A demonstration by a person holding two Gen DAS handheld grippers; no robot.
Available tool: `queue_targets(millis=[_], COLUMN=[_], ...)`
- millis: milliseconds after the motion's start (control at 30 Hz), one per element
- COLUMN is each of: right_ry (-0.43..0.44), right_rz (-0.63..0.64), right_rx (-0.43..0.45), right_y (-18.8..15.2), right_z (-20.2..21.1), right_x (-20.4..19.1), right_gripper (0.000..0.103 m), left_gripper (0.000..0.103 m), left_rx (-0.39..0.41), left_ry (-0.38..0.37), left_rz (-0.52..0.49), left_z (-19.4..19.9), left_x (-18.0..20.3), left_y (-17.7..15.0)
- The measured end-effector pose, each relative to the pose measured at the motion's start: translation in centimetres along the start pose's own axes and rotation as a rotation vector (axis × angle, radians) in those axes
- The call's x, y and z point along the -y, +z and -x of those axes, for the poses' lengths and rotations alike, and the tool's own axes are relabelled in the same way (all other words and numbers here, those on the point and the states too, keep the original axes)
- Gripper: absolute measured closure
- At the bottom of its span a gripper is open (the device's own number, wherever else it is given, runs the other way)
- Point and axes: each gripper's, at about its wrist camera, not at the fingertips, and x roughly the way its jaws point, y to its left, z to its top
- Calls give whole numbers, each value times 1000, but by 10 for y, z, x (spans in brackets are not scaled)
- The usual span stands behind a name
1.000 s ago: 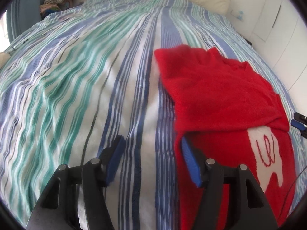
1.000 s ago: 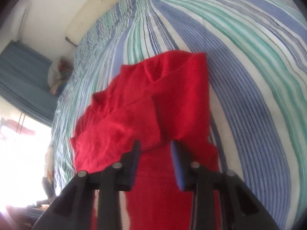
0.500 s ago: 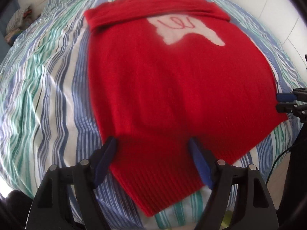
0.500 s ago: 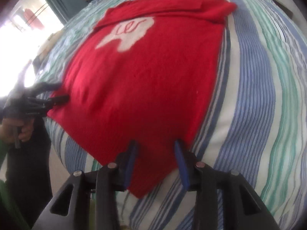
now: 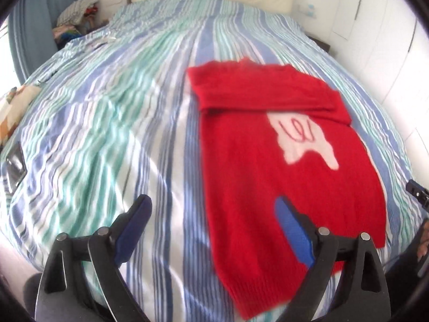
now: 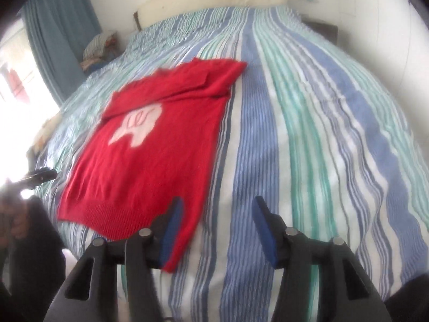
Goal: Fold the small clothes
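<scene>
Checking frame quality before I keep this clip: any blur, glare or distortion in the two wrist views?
Left wrist: motion blur smears the red sweater and striped bedcover; fisheye bulges the bed. Right wrist: similar blur, with the window at the left blown out white; the gripper fingers stay fairly sharp.

The red knit sweater [image 5: 284, 161] [image 6: 158, 155], with a pale pink motif on its chest, lies flat and face up on the striped bed [image 5: 107, 134], sleeves folded across its top, ribbed hem at the bed's near edge.
</scene>
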Motion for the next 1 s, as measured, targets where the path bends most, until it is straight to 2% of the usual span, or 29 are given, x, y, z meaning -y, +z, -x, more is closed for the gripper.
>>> queue_targets(millis=[133, 233, 300, 333, 367, 400, 433, 533, 1000], right_ry=[-108, -162, -209, -238, -270, -298, -296, -254, -232], right_rz=[-49, -91, -104, -107, -106, -101, -110, -145, -150], right_rx=[98, 139, 163, 163, 151, 125, 91, 130, 136], right_y=[31, 53, 60, 61, 58, 51, 42, 36, 35], right_z=[-18, -36, -51, -62, -72, -85, -98, -97, -99], right_x=[16, 31, 41, 46, 53, 59, 66, 75, 78], right_gripper=[48, 48, 46, 43, 42, 42, 41, 35, 33], left_gripper=[9, 9, 9, 8, 7, 6, 3, 1, 1], left_rx=[38, 59, 26, -5, -4, 34, 46, 36, 48], left_ry=[67, 135, 183, 180, 153, 143, 140, 147, 130], left_rz=[98, 166, 204, 229, 247, 247, 241, 215, 231], left_z=[-40, -68, -91, -104, -108, -104, -102, -104, -107], left_x=[-36, -65, -82, -90, -95, -95, -94, -90, -91], left_y=[30, 34, 22, 14, 4, 0, 0, 0, 2])
